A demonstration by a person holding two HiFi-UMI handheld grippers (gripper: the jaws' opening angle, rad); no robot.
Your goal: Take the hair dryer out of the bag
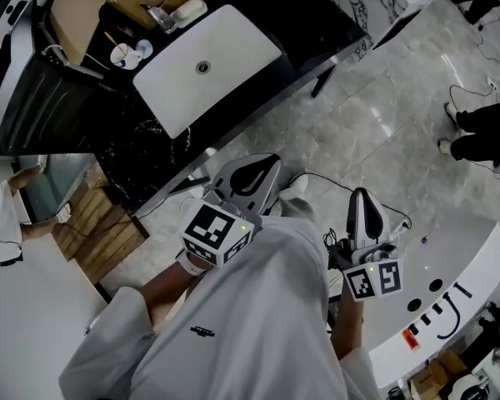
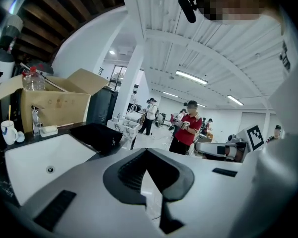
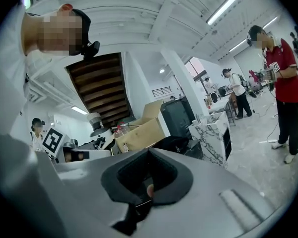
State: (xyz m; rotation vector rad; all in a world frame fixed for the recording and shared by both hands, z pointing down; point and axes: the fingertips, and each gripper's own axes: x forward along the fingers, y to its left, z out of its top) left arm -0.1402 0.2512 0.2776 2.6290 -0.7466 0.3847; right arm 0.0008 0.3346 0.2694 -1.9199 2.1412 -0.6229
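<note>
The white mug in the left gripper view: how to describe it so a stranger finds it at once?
Start at the white rectangular sink basin in the black counter. Behind its left corner, left of the chrome tap, stands the small white ceramic mug. It stands upright, whereas the white soap dish right of the tap lies low and flat.
</note>
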